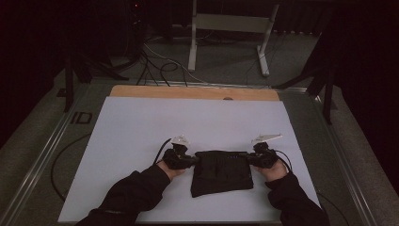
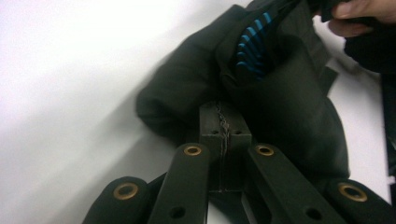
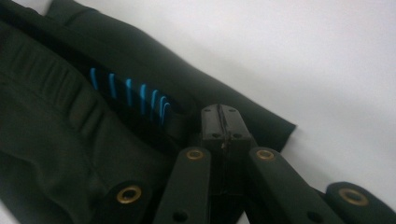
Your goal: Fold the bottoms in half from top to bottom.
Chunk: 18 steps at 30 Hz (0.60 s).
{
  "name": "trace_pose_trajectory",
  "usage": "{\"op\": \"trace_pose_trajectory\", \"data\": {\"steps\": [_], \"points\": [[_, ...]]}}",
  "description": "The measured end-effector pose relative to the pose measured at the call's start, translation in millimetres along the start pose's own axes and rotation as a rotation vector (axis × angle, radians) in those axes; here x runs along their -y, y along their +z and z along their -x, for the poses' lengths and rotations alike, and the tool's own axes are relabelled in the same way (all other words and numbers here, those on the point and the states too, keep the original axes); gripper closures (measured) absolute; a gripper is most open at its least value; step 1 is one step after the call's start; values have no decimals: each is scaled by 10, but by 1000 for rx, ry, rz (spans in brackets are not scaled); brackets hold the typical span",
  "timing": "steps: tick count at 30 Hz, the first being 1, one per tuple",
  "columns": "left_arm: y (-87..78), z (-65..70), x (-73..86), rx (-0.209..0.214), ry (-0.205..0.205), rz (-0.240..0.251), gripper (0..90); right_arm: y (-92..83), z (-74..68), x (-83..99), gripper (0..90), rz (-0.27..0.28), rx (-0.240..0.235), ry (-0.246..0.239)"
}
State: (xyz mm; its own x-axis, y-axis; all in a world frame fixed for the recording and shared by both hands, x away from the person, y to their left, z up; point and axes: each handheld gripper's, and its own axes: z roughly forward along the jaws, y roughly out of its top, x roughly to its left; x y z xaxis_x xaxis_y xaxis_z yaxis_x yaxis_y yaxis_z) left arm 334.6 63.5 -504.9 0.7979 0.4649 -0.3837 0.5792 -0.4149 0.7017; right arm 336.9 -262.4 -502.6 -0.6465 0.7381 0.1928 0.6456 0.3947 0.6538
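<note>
A: Garment (image 1: 221, 172), black, folded, lay flat on white sheet (image 1: 141, 141) near front edge of counter, betw. the two hands. Blue stripes (image 2: 252, 51) seen inside a fold.

B: Grippers?

A: Left gripper (image 1: 190, 161) clamped fully closed on garment's left edge, cloth bunched round the tips. Right gripper (image 1: 251, 159) likewise closed tight on cloth at the right edge, by a corner.

B: Step?

A: Prob. the grasp before a lift or another fold. Both far corners pinched, nothing raised yet.

B: Next?

A: Likely lift both sides together, evenly, w/o letting cloth slip; then carry over toward the near edge.

B: Surroundings?

A: Wooden board (image 1: 193, 92) showing past sheet's far edge. Dim room, cables (image 1: 160, 66) on floor, metal frame (image 1: 230, 28) at the back.
</note>
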Motion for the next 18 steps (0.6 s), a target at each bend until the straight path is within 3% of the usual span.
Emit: {"op": "trace_pose_trajectory", "data": {"steps": [5, 7, 13, 18], "points": [[-12, 114, 6, 60, 45, 11, 895, -114, -101, 36, 900, 30, -37, -6], [-34, 165, 8, 88, 58, 21, 895, -170, -155, 56, 900, 47, -63, 13], [-77, 314, 30, 173, 118, 11, 894, -312, -356, 120, 900, 62, -118, -29], [-48, 449, 68, 196, 172, -19, 892, -427, -451, 200, 900, 81, -126, -30]]}}
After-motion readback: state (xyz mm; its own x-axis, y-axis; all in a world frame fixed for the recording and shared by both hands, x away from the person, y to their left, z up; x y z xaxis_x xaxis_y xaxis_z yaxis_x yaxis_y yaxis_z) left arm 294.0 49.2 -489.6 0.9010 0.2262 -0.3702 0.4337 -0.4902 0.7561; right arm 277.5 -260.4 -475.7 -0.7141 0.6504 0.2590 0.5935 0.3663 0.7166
